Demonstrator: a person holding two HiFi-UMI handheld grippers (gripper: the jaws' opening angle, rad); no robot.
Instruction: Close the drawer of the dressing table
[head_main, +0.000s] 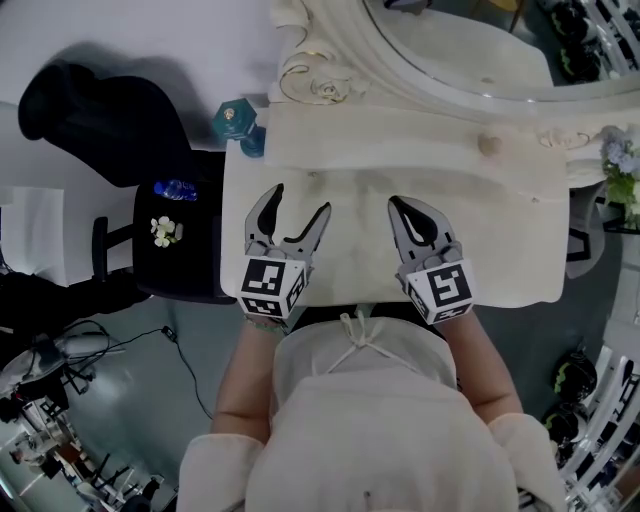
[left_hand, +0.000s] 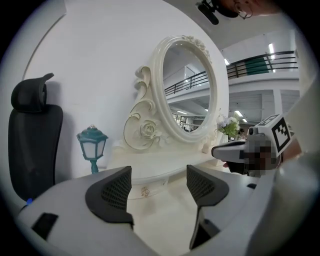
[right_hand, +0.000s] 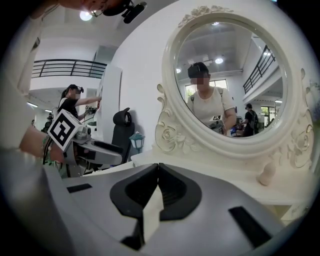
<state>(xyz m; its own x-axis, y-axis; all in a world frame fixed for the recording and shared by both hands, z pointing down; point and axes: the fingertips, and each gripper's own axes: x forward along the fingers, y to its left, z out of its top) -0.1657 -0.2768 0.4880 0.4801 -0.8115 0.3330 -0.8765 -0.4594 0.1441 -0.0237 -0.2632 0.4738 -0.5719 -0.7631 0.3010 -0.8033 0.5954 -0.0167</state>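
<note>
Broadly, the dressing table (head_main: 500, 230) spreads beneath and ahead of both tools. Its drawer (left_hand: 157, 187) is a low front under the raised shelf, running crosswise dead ahead of the left gripper (left_hand: 159, 174) and, I judge, already pushed flush. That gripper is spread wide and empty, with the small knob (left_hand: 145, 191) just ahead of it; the right gripper (right_hand: 158, 169), pressed together on nothing, sits farther off.
</note>
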